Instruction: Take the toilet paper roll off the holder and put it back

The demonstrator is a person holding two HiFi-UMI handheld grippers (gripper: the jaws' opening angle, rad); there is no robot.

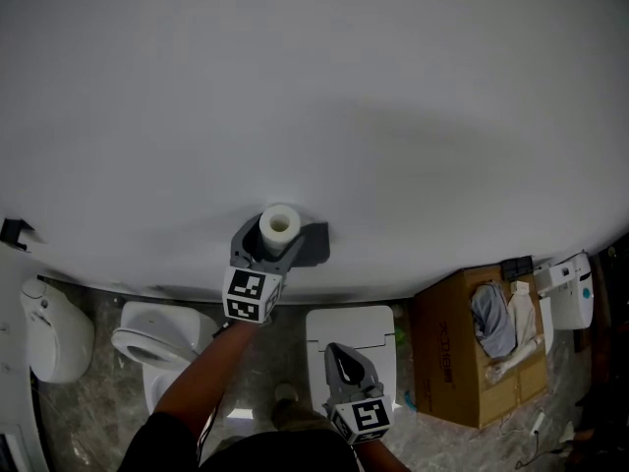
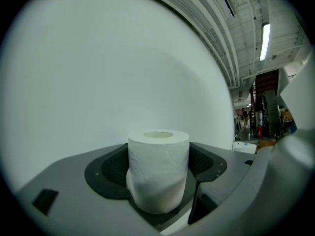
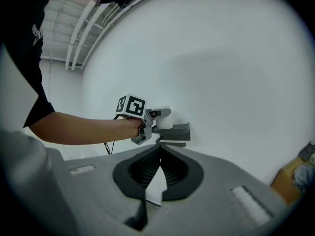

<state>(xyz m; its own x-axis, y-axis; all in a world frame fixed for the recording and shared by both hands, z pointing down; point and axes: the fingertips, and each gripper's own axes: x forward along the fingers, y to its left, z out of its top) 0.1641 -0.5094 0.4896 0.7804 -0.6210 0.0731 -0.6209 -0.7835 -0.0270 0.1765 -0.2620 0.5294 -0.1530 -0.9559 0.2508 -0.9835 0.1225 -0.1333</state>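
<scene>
At the wall holder [image 1: 313,245], my left gripper [image 1: 265,247] fingers [image 2: 106,173] clasp the upright toilet paper roll [image 2: 158,171]; right gripper [image 1: 344,362] clenched empty, farther off.

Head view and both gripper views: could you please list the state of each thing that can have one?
Left gripper: shut on the toilet paper roll.
Toilet paper roll: upright, gripped by its sides.
Holder: on the wall, roll right beside it; whether they touch is unclear.
Right gripper: shut, empty.
Cardboard box: open, cloth inside.
</scene>
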